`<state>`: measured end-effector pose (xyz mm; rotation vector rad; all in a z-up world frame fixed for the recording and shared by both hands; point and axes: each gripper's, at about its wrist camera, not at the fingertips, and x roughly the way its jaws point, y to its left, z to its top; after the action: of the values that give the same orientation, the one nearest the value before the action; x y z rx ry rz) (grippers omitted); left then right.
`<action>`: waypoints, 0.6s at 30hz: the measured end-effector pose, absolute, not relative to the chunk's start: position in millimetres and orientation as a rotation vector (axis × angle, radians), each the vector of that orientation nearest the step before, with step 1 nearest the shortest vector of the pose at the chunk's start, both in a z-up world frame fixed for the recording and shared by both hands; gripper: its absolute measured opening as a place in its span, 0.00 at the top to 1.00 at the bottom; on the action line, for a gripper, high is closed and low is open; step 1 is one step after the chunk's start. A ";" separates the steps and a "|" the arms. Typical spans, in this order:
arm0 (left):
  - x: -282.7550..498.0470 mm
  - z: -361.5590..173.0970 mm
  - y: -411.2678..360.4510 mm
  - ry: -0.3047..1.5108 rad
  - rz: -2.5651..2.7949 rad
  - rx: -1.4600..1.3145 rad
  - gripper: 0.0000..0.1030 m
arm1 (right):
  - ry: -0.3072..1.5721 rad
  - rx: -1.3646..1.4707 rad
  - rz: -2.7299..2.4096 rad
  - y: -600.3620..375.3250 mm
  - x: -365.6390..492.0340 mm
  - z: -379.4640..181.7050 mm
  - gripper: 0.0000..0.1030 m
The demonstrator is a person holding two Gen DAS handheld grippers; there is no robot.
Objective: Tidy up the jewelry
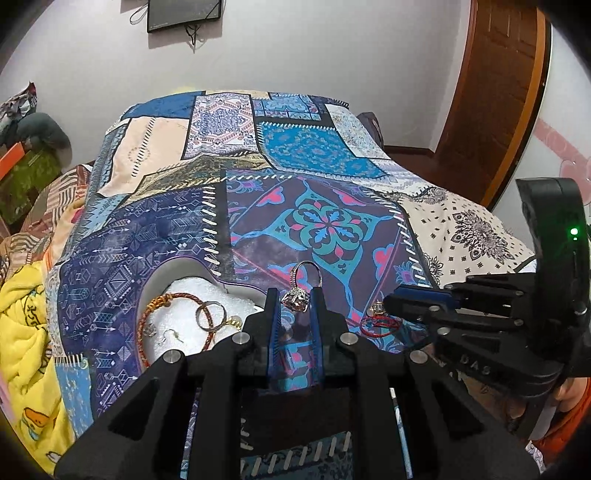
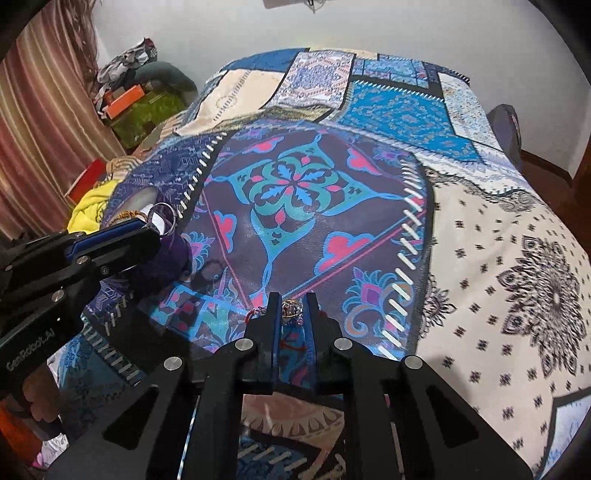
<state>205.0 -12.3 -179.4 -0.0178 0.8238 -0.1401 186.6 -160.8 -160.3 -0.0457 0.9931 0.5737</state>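
My left gripper (image 1: 293,291) is shut on a silver ring (image 1: 301,286) with a chunky stone head, held above the patchwork bedspread (image 1: 317,225). Just left of it lies a white-lined tray (image 1: 192,288) holding a braided orange bracelet (image 1: 147,314), two plain rings (image 1: 210,314) and small earrings (image 1: 173,336). In the right wrist view my right gripper (image 2: 291,297) is shut on the gold bead (image 2: 291,308) of a red cord bracelet (image 2: 291,345) resting on the bedspread. The left wrist view shows that right gripper (image 1: 391,301) at the red cord bracelet (image 1: 380,325).
The bedspread covers a bed that drops off at the left onto a yellow blanket (image 1: 26,332). A wooden door (image 1: 495,103) stands at the back right, a dark screen (image 1: 184,14) hangs on the wall. A striped curtain (image 2: 44,122) and piled clutter (image 2: 129,96) lie left.
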 end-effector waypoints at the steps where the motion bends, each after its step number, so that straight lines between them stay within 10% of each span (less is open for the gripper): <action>1: 203.6 -178.1 -11.7 0.822 -0.140 -0.018 0.86 | 0.986 -0.046 0.570 -162.7 185.1 -157.6 0.91; 11: 186.1 -170.4 -7.1 0.815 -0.135 -0.026 0.86 | 0.999 -0.106 0.571 -172.8 162.0 -150.2 0.91; 18: 179.7 -172.4 -2.8 0.824 -0.130 -0.037 0.86 | 1.065 -0.106 0.633 -147.4 158.6 -165.0 0.72</action>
<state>179.7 -2.8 -172.4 -0.0372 0.8237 -0.1296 158.6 -147.4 -165.0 -0.1063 1.0654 0.6330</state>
